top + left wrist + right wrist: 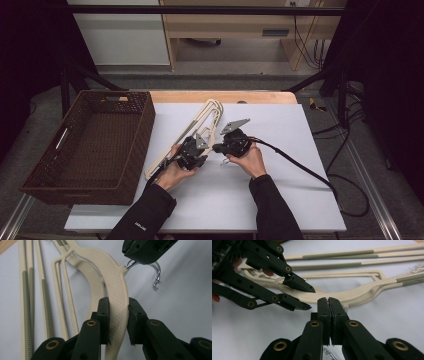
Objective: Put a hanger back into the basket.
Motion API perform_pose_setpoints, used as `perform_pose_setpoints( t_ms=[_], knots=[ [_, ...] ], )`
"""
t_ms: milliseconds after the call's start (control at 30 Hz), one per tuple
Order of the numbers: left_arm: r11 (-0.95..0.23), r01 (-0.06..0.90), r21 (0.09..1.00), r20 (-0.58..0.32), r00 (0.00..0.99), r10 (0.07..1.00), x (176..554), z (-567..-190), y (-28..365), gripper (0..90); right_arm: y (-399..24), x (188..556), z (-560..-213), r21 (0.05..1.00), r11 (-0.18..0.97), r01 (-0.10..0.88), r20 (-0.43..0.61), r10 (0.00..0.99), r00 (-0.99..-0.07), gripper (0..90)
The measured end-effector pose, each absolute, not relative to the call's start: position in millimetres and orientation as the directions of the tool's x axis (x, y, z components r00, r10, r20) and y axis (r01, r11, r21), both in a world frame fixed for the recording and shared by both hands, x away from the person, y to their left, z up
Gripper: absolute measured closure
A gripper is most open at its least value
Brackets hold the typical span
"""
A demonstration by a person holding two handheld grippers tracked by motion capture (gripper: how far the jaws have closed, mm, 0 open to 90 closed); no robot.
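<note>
The top cream plastic hanger (117,287) lies flat on the white desk (280,200) atop a small stack of like hangers (200,120), its long axis running diagonally in the high view, from near the person's left hand up and away toward the far edge of the desk. The wicker basket (90,145) sits to the left of the stack, well apart from the right hand, close to the left one (so the left side is the nearer route if the hanger is to go in there, I'd judge)

Left hand-held gripper (117,322) straddles the curved shoulder of that top hanger just below the neck; the pads look to be touching or all but touching the plastic on both sides, w/ the arm running lengthwise between the jaws. I read it as grasping the hanger shoulder, tho a thin gap on the right pad can't be ruled out

Right hand-held gripper (329,305) is clenched, jaws pressed together, at the neck where the chrome hook (153,272) comes out. In the left gripper view its black tip sits over the hook's base; whether wire is actually pinched betw. the pads I can't tell

Key relation: both grippers meet at the hanger's middle, left on the shoulder, right at the hook, so the thing's long arms stick out unsupported both ways; any lift should stay level or the far end will drag on the hangers under it
</note>
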State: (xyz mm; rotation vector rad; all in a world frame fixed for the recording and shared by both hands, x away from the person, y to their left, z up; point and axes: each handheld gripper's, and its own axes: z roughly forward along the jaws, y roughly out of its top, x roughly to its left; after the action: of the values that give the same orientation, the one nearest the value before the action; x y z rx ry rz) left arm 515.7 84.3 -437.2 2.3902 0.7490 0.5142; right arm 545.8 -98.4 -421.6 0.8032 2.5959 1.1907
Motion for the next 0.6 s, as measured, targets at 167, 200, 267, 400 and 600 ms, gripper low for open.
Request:
perform_pose_setpoints(
  t_ms=[167,200,267,400,600],
  knots=[
    [-0.674,0.383,0.632,0.209,0.753,0.624,512.2,-431.6,87.3,75.8,-103.3,539.3,-410.2,0.781,0.49,0.387,0.068,0.549,-0.833,79.4],
    [-0.664,0.386,0.64,0.202,0.749,0.63,512.2,-430.7,88.7,76.0,-106.2,537.8,-406.3,0.797,0.481,0.365,0.053,0.547,-0.836,76.7],
    [-0.662,0.385,0.643,0.205,0.747,0.633,512.0,-427.6,91.7,76.3,-110.5,533.9,-398.2,0.814,0.462,0.352,0.049,0.55,-0.834,74.8],
    [-0.647,0.38,0.661,0.217,0.729,0.65,510.0,-423.3,96.0,77.0,-126.1,523.2,-377.8,0.864,0.397,0.31,0.024,0.582,-0.813,61.7],
    [-0.639,0.381,0.668,0.226,0.715,0.662,508.5,-415.8,105.8,78.1,-152.0,506.3,-362.5,0.918,0.285,0.277,0.036,0.634,-0.773,39.7]
  ],
)
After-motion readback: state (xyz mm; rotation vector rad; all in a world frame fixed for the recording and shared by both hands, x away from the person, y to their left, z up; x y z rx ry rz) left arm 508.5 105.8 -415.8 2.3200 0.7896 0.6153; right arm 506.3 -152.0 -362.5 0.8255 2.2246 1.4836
